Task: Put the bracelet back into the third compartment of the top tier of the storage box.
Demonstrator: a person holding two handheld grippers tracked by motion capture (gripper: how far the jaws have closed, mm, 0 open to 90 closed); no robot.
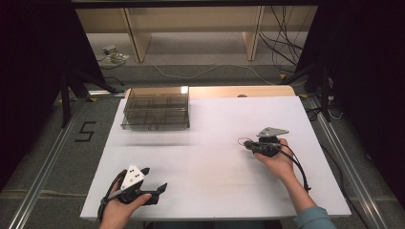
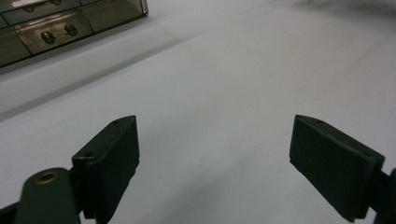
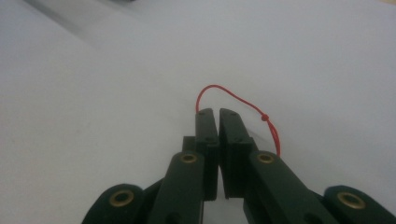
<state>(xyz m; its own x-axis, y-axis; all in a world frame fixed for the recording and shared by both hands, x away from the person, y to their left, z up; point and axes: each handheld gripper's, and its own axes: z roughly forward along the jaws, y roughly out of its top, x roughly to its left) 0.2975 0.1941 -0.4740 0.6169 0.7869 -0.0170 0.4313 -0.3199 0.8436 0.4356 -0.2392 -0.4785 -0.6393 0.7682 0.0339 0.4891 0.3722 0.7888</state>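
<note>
A thin red string point(image 3: 233, 95) with a small knot loops out from between the tips of my right gripper point(image 3: 218, 112), whose jaws are shut on it just above the white table. In the high view that gripper point(image 1: 245, 143) sits at the right middle of the table, with the red string point(image 1: 242, 140) at its tip. My left gripper point(image 1: 155, 179) is near the front left edge, held by a hand. Its jaws are wide open in the left gripper view point(image 2: 215, 140), with only bare table between them.
A smoky translucent compartment box point(image 1: 156, 111) stands at the back left of the white table point(image 1: 215, 191). Its front drawer with small dark parts point(image 2: 56, 32) is at the top left of the left gripper view. Cables and wooden furniture legs lie on the floor beyond the table.
</note>
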